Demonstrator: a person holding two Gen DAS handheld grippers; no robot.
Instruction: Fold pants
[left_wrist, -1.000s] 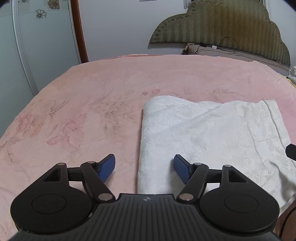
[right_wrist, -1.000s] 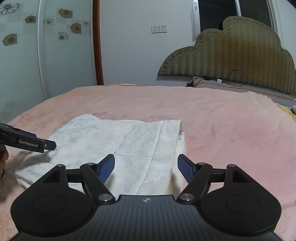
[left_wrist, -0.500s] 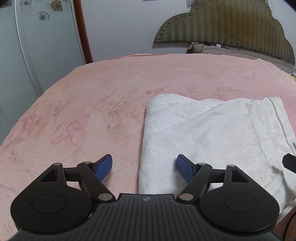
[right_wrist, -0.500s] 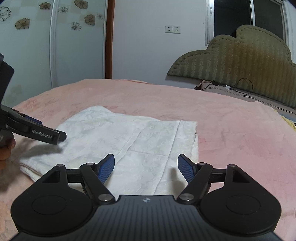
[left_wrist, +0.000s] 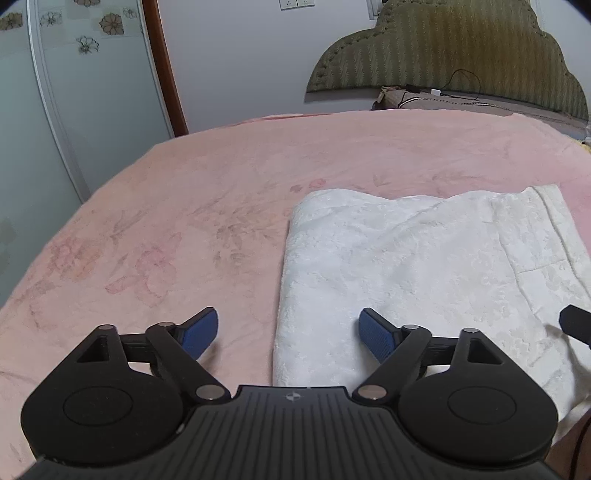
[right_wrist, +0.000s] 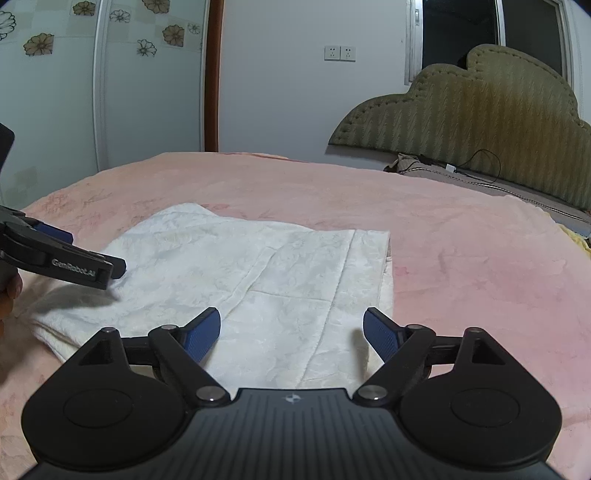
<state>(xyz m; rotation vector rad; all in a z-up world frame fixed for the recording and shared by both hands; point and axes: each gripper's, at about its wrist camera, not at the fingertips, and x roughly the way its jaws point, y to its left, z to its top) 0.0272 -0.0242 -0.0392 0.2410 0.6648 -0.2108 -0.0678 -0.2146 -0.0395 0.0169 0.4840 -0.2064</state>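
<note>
Both sets of jaws apart, empty | left gripper (left_wrist: 288, 334) at pants' (left_wrist: 424, 266) left edge, right gripper (right_wrist: 291, 334) over right part | pants folded flat on bed (left_wrist: 166, 221) | likely near done; next: pinch edge or withdraw.

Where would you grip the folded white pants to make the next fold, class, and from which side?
Probably the pants at their near corners: the left gripper straddles the rounded folded edge, and the right gripper faces the layered open edge. Come in low from the near side, since the cloth lies flat on the pink blanket.
</note>
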